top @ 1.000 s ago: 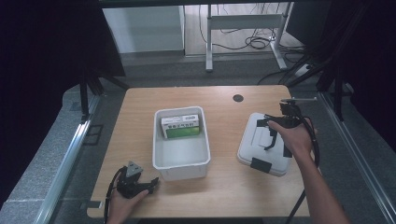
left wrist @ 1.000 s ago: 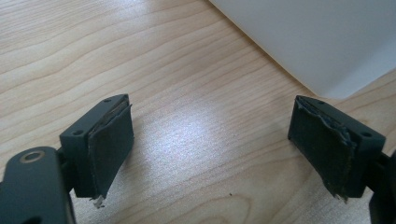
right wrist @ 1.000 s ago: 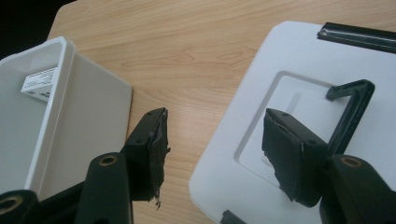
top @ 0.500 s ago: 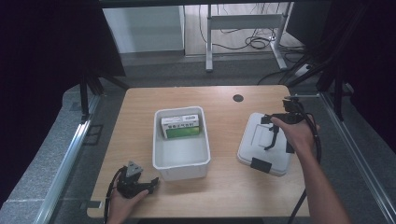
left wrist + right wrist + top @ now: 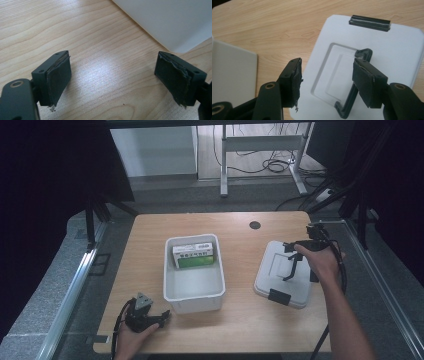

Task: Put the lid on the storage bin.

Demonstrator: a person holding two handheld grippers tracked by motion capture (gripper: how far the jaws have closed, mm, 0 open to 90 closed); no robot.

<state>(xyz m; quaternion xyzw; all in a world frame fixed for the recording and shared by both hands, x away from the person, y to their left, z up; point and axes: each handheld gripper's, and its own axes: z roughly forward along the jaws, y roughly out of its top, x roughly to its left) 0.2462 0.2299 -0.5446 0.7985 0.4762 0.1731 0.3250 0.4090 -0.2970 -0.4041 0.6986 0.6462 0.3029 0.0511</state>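
Observation:
A white bin (image 5: 194, 292) stands mid-table with a green and white box (image 5: 195, 256) at its far end. To its right lies a white lid (image 5: 280, 280) with black clips (image 5: 369, 23) and a black U-shaped handle (image 5: 347, 105). My right gripper (image 5: 292, 261) hovers open over the lid; in the right gripper view (image 5: 328, 77) its jaws straddle the handle recess, nothing between them. My left gripper (image 5: 150, 316) rests open near the table's front left, just off the bin's near corner (image 5: 170, 22). Its jaws (image 5: 113, 72) frame bare wood.
The wooden table (image 5: 240, 232) has a dark round grommet (image 5: 255, 225) near its back edge. Behind it stands a desk frame with cables on the floor (image 5: 265, 165). Metal rails run along both sides. The bin wall (image 5: 232, 72) lies left of the lid.
My right gripper has shifted slightly over the lid, staying open. The left gripper, bin and box have not moved.

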